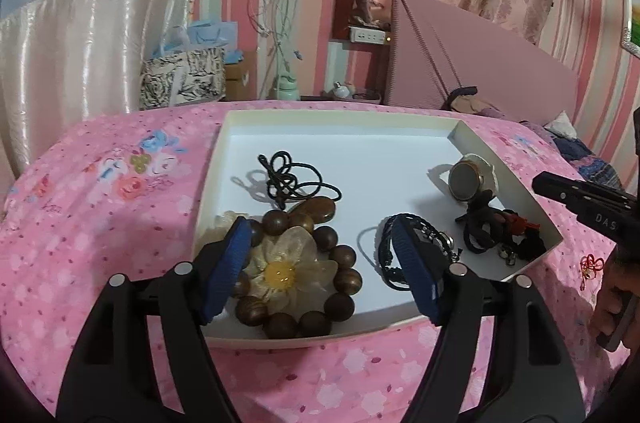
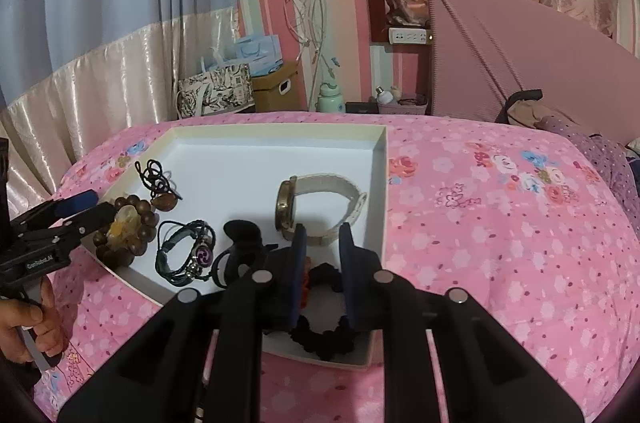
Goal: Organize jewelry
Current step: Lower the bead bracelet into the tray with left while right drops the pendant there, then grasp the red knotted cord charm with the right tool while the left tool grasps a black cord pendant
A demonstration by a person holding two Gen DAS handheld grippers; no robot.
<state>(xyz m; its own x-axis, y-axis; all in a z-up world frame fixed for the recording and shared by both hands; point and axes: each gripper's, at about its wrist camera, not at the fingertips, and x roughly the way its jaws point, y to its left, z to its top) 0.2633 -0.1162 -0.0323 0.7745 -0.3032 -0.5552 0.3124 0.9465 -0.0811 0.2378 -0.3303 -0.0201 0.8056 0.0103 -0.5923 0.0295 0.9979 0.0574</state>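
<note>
While the shallow white tray (image 1: 516,175) rests on the pink floral bedspread (image 1: 100,207), you hold both tools over its near edge, each covering its own half of the jewelry. Your left gripper (image 1: 326,265) is spread wide, its blue pads flanking the wooden bead bracelet (image 1: 340,279) and the pale fabric flower (image 1: 286,269) that lies inside the ring of beads; nothing is pinched, and this stance probably prepares a grasp of that pair. Your right gripper (image 2: 322,277) is parted only narrowly above the black scrunchie (image 2: 326,337) in the near right corner, and whether its pads touch the fabric cannot be told. The remaining pieces lie apart on the tray floor: a black cord necklace (image 1: 292,179) with its brown pendant (image 1: 316,209) at the left, a dark braided bracelet (image 2: 186,251) with a purple charm near the middle, and a cream-strapped watch (image 2: 316,207) standing on edge by the right wall. Legible writing is scarce: "GenRobot.AI" on the left tool's body as seen from the right wrist view, and the letters "DAS" on the right tool as seen from the left.
</note>
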